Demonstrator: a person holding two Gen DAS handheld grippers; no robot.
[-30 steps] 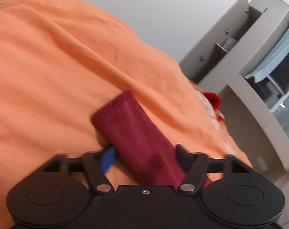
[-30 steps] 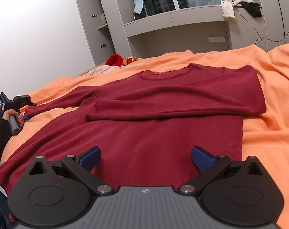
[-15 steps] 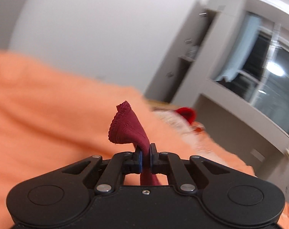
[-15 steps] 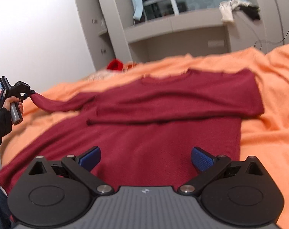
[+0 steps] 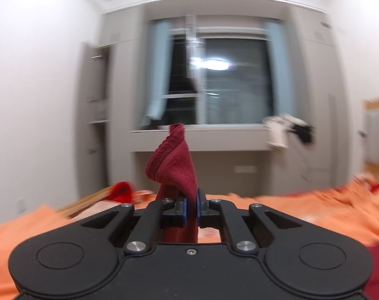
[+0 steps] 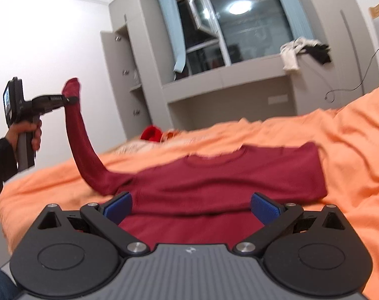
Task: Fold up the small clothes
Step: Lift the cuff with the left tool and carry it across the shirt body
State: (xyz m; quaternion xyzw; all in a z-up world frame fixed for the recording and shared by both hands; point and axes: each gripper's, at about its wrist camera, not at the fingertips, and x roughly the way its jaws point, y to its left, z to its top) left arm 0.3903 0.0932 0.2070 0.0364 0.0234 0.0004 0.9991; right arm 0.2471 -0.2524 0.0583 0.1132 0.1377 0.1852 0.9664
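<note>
A dark red long-sleeved sweater lies flat on the orange bedspread, its right sleeve folded across the chest. My left gripper is shut on the cuff end of the left sleeve, whose ribbed cuff sticks up above the pads. Seen from the right wrist, that left gripper holds the sleeve high in the air at the left, with the sleeve hanging in a curve down to the shoulder. My right gripper stands open over the sweater's lower body, with nothing between its fingers.
A grey window-wall unit with an open cabinet stands beyond the bed. White and black clothes lie on its ledge. A red item sits at the bed's far left edge. A cable hangs on the right.
My left gripper shut on the sleeve cuff, lifted it off the bed and rolled upright while swinging toward the window. My right gripper tilted up slightly and stayed open.
</note>
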